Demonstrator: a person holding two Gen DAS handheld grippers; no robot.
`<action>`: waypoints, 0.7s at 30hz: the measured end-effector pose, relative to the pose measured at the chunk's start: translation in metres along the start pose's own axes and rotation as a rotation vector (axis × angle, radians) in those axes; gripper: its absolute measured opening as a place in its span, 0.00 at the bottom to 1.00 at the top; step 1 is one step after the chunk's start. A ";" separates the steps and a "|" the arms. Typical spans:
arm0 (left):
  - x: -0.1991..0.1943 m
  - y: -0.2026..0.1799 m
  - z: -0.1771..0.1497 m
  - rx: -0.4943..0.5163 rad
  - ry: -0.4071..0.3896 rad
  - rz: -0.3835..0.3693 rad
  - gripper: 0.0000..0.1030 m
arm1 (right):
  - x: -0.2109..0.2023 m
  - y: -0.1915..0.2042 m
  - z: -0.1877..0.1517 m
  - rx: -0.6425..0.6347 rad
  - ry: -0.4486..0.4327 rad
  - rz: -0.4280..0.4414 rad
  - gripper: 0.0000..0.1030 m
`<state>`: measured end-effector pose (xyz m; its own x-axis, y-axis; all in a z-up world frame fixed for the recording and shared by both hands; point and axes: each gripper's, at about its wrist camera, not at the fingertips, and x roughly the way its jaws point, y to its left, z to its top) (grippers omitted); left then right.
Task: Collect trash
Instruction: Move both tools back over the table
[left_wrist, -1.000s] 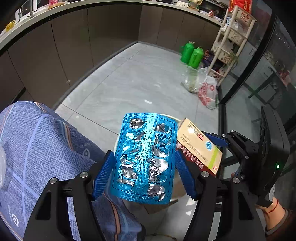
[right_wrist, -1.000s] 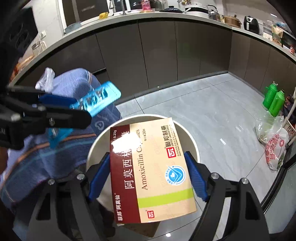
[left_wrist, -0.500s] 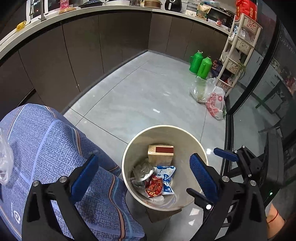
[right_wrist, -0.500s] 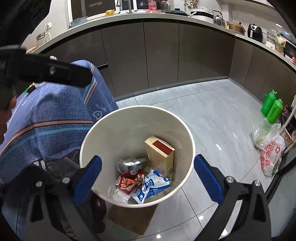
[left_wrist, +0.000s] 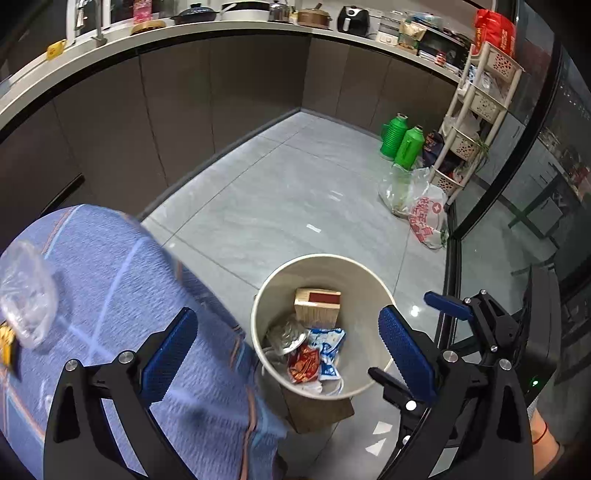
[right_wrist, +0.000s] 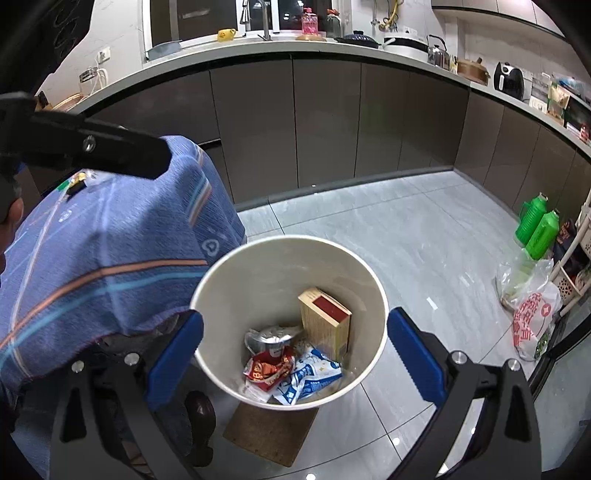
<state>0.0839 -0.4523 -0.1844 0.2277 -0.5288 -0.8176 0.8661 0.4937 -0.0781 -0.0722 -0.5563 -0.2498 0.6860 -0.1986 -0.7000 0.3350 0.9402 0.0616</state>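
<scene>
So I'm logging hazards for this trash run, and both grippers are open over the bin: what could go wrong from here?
1. The left gripper and right gripper hang close together above the bin; their fingers could knock each other when pulling away.
2. The bin seems to stand on a small board, so a bump on its rim might tip it.
3. The blue cloth hangs beside the rim and could snag a finger.

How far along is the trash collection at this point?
Done: the medicine box, a silvery foil piece and snack wrappers lie in the bin. In hand: nothing; left gripper and right gripper have jaws open, empty. Left: a clear plastic bag sits on the blue cloth.
</scene>
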 end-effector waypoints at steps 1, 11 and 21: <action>-0.008 0.002 -0.002 -0.006 -0.003 0.008 0.92 | -0.003 0.003 0.002 0.001 0.001 0.000 0.97; -0.085 0.061 -0.036 -0.144 -0.050 0.043 0.92 | -0.035 0.068 0.035 -0.042 -0.018 0.140 0.97; -0.143 0.192 -0.116 -0.396 -0.058 0.160 0.92 | -0.037 0.171 0.086 -0.157 -0.012 0.302 0.97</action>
<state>0.1657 -0.2020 -0.1488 0.3793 -0.4565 -0.8048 0.5831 0.7933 -0.1752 0.0151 -0.4120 -0.1521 0.7472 0.0929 -0.6581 0.0124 0.9880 0.1537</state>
